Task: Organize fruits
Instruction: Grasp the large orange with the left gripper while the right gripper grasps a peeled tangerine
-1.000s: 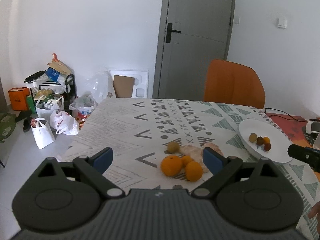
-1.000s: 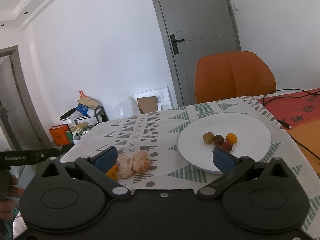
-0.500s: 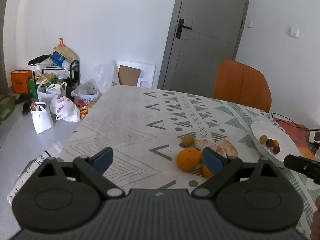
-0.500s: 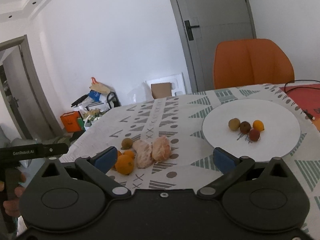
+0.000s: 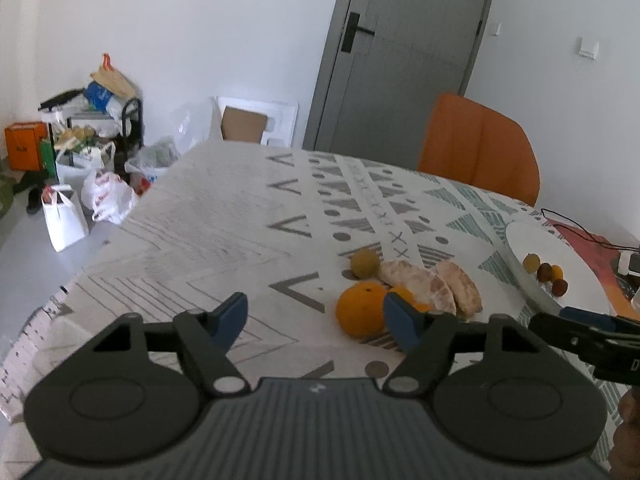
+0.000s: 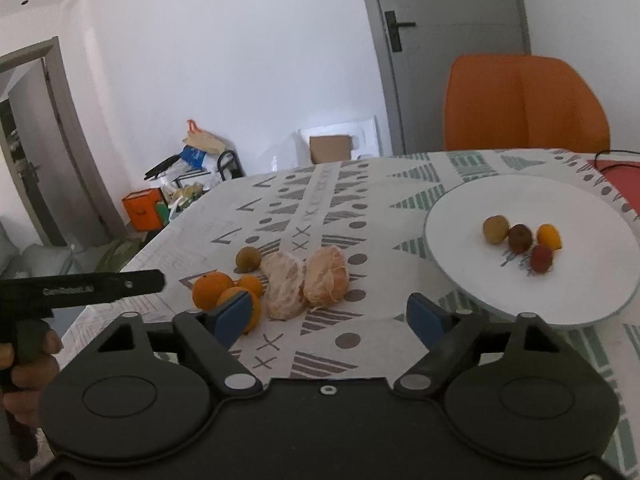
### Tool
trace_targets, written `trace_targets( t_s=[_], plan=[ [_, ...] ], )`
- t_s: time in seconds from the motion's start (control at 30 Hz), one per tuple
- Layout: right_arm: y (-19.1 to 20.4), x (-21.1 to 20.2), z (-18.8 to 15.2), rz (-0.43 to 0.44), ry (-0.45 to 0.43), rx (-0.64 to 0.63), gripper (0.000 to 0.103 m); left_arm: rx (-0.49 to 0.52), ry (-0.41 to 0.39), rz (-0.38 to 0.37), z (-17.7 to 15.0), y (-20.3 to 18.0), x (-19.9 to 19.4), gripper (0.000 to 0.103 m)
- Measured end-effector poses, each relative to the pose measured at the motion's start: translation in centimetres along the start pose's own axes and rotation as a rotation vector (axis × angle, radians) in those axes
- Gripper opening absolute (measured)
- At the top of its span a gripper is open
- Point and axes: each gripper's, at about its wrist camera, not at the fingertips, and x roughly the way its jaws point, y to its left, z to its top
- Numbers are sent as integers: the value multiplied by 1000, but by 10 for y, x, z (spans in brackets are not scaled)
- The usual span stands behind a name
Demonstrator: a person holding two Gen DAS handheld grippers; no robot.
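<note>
Three oranges (image 6: 212, 289), two peeled orange halves (image 6: 325, 275), one brownish fruit (image 6: 247, 258), four small fruits on one plate (image 6: 592, 280)

You had one print in view: pale lettering on the left gripper (image 6: 80, 288) body, too blurred to read. Nothing else carried legible text.

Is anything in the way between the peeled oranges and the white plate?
No. In the right wrist view only bare patterned tablecloth lies between the peeled oranges and the white plate. The whole oranges sit on the far side, away from the plate. Both grippers hang open, holding nothing.
</note>
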Motion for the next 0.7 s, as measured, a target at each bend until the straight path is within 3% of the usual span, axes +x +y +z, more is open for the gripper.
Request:
trace_targets(
  t_s=[0.1,0.47,0.7],
  plan=[
    [0,8,2,2,11,-9,78,0,14,0,-2,-2,8,61],
    [-6,36,7,24,60,1,59,-2,39,-48,0,-11,28,52],
    [-7,52,9,28,78,-7,53,-3,42,-91,-1,-14,40,50]
  ],
)
